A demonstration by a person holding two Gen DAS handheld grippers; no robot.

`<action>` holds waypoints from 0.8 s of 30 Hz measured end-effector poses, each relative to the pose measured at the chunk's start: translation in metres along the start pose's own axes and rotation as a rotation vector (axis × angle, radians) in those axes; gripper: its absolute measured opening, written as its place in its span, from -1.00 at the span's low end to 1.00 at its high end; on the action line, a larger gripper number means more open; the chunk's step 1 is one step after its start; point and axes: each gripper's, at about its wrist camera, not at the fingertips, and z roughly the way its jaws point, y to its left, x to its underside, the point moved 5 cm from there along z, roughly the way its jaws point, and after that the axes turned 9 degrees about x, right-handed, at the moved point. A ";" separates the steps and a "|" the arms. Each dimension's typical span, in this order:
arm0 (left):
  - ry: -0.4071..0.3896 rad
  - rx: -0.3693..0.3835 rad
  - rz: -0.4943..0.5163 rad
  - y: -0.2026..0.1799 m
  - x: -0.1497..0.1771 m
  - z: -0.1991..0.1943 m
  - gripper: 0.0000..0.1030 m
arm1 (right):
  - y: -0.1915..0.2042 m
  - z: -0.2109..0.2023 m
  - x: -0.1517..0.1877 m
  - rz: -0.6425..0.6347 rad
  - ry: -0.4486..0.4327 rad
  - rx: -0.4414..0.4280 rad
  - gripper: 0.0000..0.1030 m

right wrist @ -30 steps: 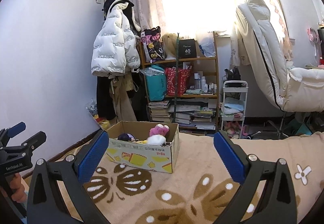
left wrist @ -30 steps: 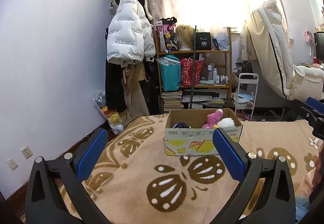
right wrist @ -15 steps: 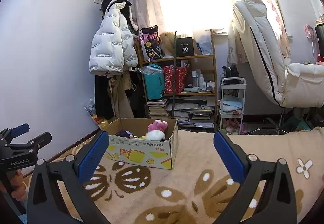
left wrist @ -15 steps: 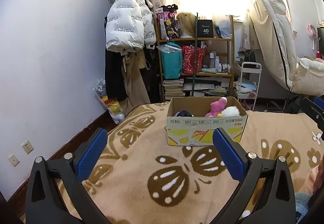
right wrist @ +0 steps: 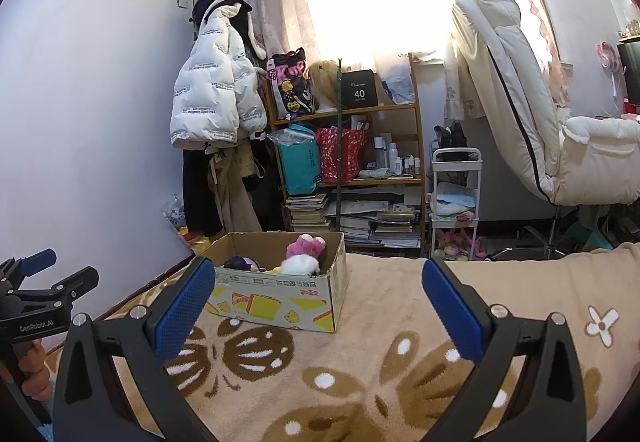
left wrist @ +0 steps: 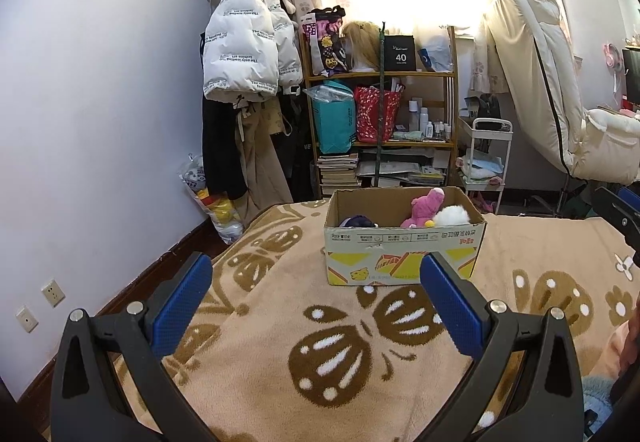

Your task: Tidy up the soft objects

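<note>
An open cardboard box (left wrist: 404,258) stands on the bed's beige blanket (left wrist: 320,342); it also shows in the right wrist view (right wrist: 280,302). Inside lie a pink plush (left wrist: 426,204), a white plush (left wrist: 452,216) and a dark plush (left wrist: 356,221). My left gripper (left wrist: 320,298) is open and empty, held above the blanket short of the box. My right gripper (right wrist: 320,302) is open and empty, with the box ahead to its left. The left gripper shows at the left edge of the right wrist view (right wrist: 36,294).
A shelf (left wrist: 380,114) with bags, books and bottles stands beyond the bed. A white jacket (left wrist: 244,50) hangs on the wall. A white cart (left wrist: 484,162) and a cream recliner (left wrist: 560,114) are to the right. The bed edge drops off at left.
Both views have tilted slightly; the box now sits a little higher in the left view and lower in the right view. Both grippers stay open and empty.
</note>
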 end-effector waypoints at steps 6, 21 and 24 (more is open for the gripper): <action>0.002 0.008 0.005 -0.002 0.001 0.001 0.98 | 0.002 0.001 0.001 -0.003 0.002 0.001 1.00; 0.010 0.011 0.008 0.000 0.001 0.002 0.98 | 0.002 0.002 0.001 -0.003 0.004 0.002 1.00; 0.011 0.009 0.006 0.000 0.001 0.003 0.98 | 0.003 0.002 0.003 -0.002 0.007 0.003 1.00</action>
